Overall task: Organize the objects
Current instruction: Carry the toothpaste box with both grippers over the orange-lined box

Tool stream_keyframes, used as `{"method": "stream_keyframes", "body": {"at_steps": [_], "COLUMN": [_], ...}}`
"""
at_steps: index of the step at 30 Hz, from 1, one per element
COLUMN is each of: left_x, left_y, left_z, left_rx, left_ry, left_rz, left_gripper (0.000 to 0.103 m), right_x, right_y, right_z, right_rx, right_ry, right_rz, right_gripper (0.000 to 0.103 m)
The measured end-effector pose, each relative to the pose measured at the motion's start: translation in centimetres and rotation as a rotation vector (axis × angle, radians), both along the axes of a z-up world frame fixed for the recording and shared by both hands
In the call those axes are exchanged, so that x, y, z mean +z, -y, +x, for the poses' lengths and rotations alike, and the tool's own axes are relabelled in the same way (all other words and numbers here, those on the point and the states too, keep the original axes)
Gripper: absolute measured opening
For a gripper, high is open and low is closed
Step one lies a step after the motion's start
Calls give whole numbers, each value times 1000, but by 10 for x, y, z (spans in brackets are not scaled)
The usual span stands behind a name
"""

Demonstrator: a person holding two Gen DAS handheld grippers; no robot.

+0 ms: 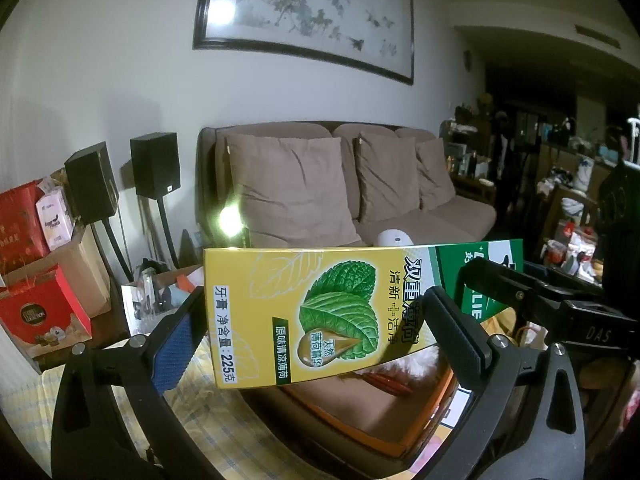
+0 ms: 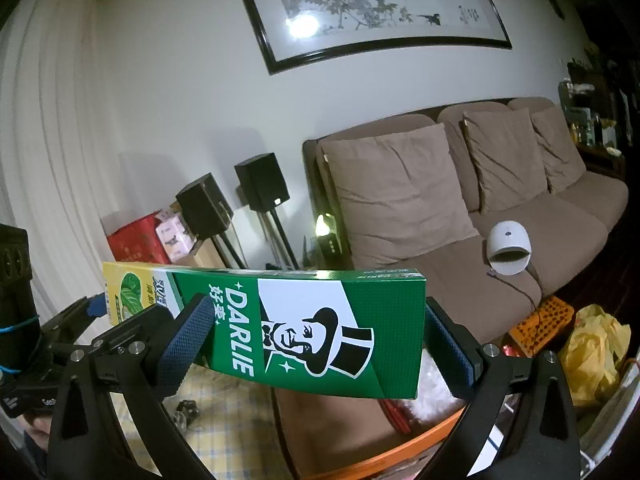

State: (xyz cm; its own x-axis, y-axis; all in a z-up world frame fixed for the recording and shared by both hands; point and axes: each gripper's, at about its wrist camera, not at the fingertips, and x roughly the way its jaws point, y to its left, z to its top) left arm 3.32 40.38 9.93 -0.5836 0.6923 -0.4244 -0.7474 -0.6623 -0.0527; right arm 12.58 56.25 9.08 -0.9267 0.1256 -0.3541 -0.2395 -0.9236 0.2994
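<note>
Box: long green-and-yellow cardboard toothpaste box (image 1: 320, 312), mid-frame, above orange-rimmed tray (image 1: 420, 432).
Left gripper (image 1: 316, 340): clamped on yellow end.
Right gripper (image 2: 316, 344): clamped on green end.

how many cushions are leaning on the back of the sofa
3: a near cushion at the sofa's left end, a middle cushion, and a far cushion toward its right end.

Green-yellow toothpaste box (image 1: 320, 316), held level, aloft
</note>
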Motion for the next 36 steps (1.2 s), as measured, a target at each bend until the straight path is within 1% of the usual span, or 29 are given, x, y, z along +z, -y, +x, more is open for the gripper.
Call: {"method": "stream_keyframes", "body": {"at_steps": [16, 36], "left_x": [-16, -38], "left_y": [-5, -7], "left_z": [-10, -29], "left_rx": [-4, -11], "left_ry": [36, 116], "left_rz": [-14, -17], "left_gripper": [103, 103], "right_x": [-10, -26], "right_y": [-6, -8], "right_z": [-11, -28], "right_rx": [-5, -8], "right_ry": [53, 126], "right_rz": [-7, -5], "right_gripper": [102, 102]}}
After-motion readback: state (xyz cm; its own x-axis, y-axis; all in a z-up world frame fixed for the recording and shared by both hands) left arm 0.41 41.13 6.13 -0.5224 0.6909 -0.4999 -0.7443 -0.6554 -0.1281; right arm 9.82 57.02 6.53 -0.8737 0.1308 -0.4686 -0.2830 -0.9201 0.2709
